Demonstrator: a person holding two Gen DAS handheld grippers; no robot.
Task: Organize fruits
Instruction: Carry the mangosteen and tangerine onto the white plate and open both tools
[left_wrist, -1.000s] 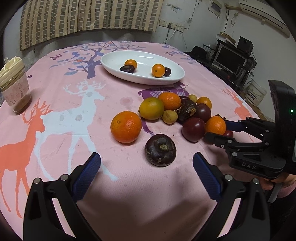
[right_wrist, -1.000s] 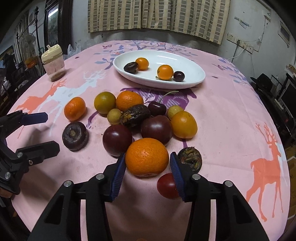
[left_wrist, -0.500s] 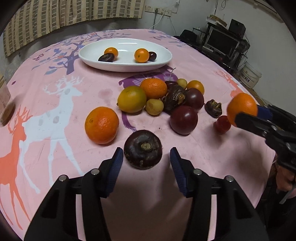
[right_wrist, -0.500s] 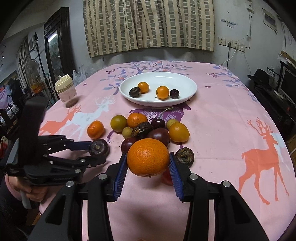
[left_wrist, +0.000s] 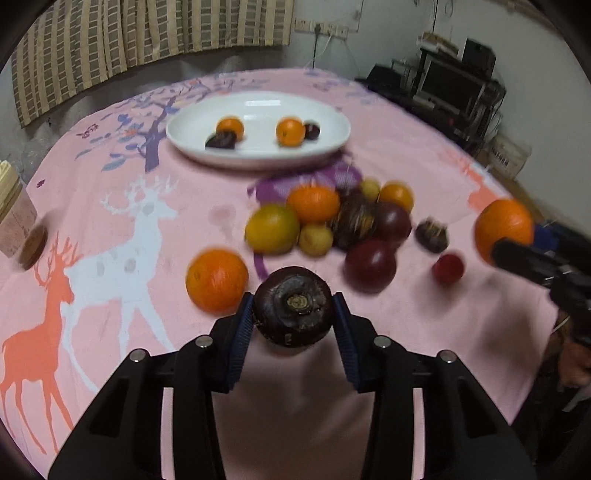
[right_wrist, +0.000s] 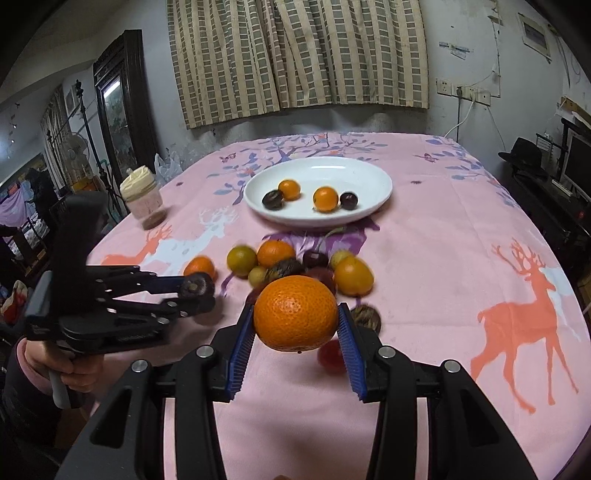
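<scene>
My left gripper is shut on a dark purple round fruit and holds it above the pink tablecloth. My right gripper is shut on a large orange, lifted over the cloth; it also shows in the left wrist view. The left gripper with its dark fruit shows in the right wrist view. A white oval plate at the back holds two small oranges and two dark fruits. A pile of loose fruit lies mid-table, with one orange apart at its left.
A lidded jar stands at the table's left edge. A small red fruit and a dark wrinkled fruit lie right of the pile. Shelves with electronics stand beyond the table's right side.
My left gripper has closed on the dark purple fruit and lifted it. My right gripper has raised the orange higher above the table.
</scene>
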